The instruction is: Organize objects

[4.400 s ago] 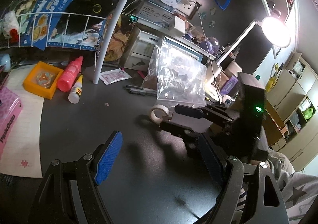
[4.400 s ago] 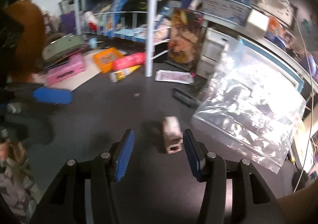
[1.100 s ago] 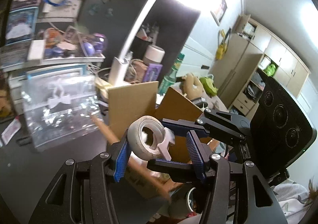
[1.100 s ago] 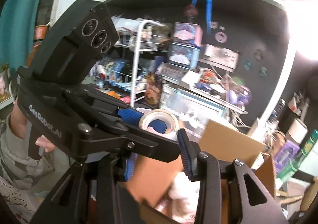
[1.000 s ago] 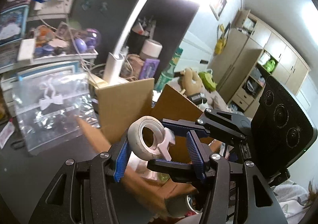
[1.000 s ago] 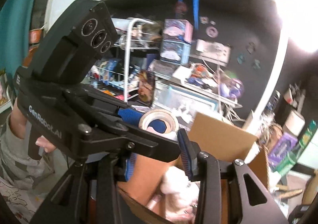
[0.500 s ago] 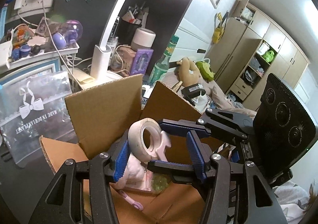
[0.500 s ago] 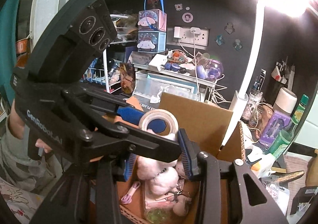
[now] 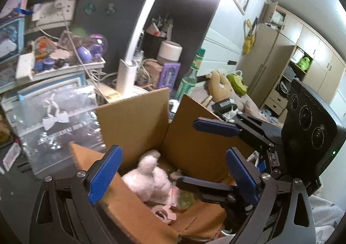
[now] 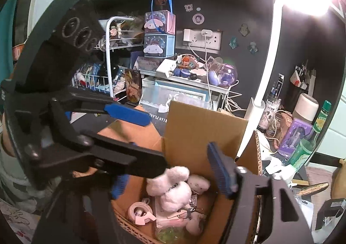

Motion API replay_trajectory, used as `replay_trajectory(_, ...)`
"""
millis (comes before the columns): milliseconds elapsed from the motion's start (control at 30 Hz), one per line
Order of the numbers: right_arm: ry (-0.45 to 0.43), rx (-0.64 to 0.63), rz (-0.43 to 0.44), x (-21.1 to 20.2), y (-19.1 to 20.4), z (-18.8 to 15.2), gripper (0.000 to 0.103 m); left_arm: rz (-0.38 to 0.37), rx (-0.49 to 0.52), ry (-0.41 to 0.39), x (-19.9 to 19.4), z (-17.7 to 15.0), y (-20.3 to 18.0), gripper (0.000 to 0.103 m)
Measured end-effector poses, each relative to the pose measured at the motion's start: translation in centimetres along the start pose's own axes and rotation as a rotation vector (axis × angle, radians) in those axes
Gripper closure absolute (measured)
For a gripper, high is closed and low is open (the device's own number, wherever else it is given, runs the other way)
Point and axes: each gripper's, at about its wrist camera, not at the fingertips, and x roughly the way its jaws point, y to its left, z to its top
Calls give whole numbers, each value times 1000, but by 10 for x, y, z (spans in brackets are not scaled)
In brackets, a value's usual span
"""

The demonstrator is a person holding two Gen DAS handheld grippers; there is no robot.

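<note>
An open cardboard box [image 9: 134, 114] [image 10: 205, 131] sits below both grippers. A pink tape dispenser with a white tape roll [image 10: 139, 212] [image 9: 163, 215] lies on the box floor beside a pink plush toy [image 9: 149, 176] [image 10: 173, 187]. My left gripper [image 9: 173, 172] is open and empty above the box. My right gripper [image 10: 170, 176] is open and empty too, just over the plush. Each gripper shows in the other's view: the right gripper [image 9: 216, 155] and the left gripper [image 10: 129, 133], crossing over the box.
A clear zip bag [image 9: 56, 122] leans left of the box. A white desk lamp [image 9: 129, 70] [image 10: 257, 114] stands behind it. A green bottle [image 10: 311, 135], a purple box [image 10: 296, 133] and a cluttered shelf [image 10: 190, 75] lie beyond. A wire rack [image 10: 108, 70] stands at left.
Both grippers opened and the tape dispenser dropped from between their pads into the box, where it now lies beside the plush toy.
</note>
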Motion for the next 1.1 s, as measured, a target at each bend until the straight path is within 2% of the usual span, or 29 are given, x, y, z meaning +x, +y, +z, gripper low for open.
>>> replay_trajectory(167,-28,-2,-8,-6,8,3,13,42,-5,-53,-22,-7,2,2)
replay_trajectory(233,-42,-7,-14,-9,12,5,1,58,-6,-73,-31,-11,3,2)
replay_trajectory(433,-52,-17,-33,-12,28,12,0,167,-3,-151,-63,-25,6,0)
replay_trajectory(633,-50,-13,-42,-11,42,9,0,352,-31,-284,-94,-44,14,0)
replay_trajectory(733,-58,-19,-72,-11,51,4,0,423,-41,-305,-102,-51,20,0)
replay_trajectory(833,-74,5,-64,-10,55,-2,0,464,-50,-318,-106,-57,24,0)
replay_trajectory(933,-91,37,-49,-9,56,-5,0,463,-55,-324,-107,-62,25,0)
replay_trajectory(1100,-111,54,-38,-5,58,-8,0,505,-69,-342,-106,-67,25,0)
